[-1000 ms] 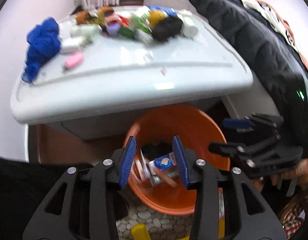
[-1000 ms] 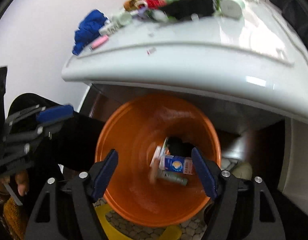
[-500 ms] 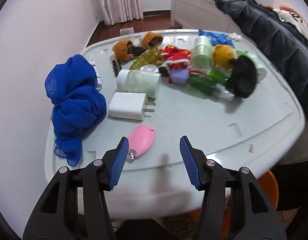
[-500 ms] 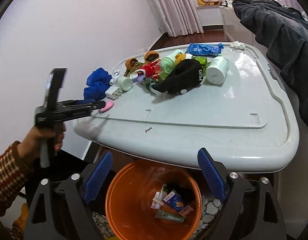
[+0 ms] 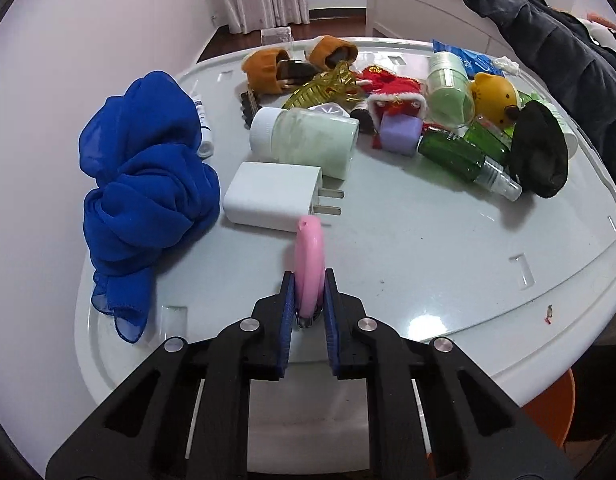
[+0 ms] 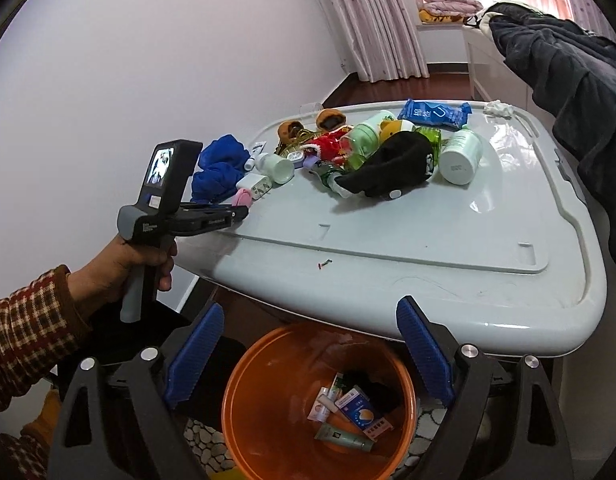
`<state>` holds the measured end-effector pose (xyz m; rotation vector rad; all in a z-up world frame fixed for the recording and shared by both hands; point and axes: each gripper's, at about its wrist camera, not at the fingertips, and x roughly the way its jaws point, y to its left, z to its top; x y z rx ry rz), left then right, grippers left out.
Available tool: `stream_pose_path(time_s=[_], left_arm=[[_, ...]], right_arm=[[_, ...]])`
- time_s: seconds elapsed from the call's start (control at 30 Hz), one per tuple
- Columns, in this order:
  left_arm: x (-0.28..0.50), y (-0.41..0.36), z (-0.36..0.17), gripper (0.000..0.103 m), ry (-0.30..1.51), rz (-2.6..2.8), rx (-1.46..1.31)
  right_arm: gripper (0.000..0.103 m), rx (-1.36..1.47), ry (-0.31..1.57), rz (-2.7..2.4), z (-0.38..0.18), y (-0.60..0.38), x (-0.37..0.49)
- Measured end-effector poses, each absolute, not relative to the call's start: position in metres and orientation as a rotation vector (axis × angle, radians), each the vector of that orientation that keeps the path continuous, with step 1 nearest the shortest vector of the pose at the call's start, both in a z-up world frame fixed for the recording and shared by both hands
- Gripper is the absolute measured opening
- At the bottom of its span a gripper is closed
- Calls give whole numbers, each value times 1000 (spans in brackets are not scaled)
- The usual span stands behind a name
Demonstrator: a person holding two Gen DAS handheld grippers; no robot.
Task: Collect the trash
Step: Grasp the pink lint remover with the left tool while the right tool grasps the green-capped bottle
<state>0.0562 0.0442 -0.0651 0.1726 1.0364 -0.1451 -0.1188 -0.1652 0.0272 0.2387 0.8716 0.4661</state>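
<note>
Pink plastic, light and slippery: the lighter (image 5: 308, 264) is being clamped low by the closing left tongs (image 5: 308, 300); right tongs (image 6: 308, 356) are being held wide, empty.

- Each hand-held gripper has black angular arms, silver screws and ribbed blue pads: left hand-held gripper (image 5: 308, 300), right hand-held gripper (image 6: 308, 356).
- The left one carries a grey handle and small screen.
- The sleeve (image 6: 26, 332) is red-and-cream checked.

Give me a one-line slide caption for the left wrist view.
Left hand-held gripper closing on a pink object at the near edge of a cluttered white table, beside a white charger.
</note>
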Motion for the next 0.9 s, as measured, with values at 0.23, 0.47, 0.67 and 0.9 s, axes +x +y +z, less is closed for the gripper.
stream_pose_path(time_s=[0.23, 0.47, 0.67, 0.9], left_arm=[[39, 25, -52, 14, 1009, -246, 102], [25, -17, -20, 14, 895, -396, 86], [21, -36, -17, 14, 875, -459, 83], [16, -33, -19, 14, 898, -493, 70]], right_arm=[[87, 279, 884, 447, 26, -173, -109], [87, 118, 861, 189, 51, -204, -27], [79, 138, 961, 44, 15, -231, 69], [75, 128, 1013, -24, -19, -227, 129]])
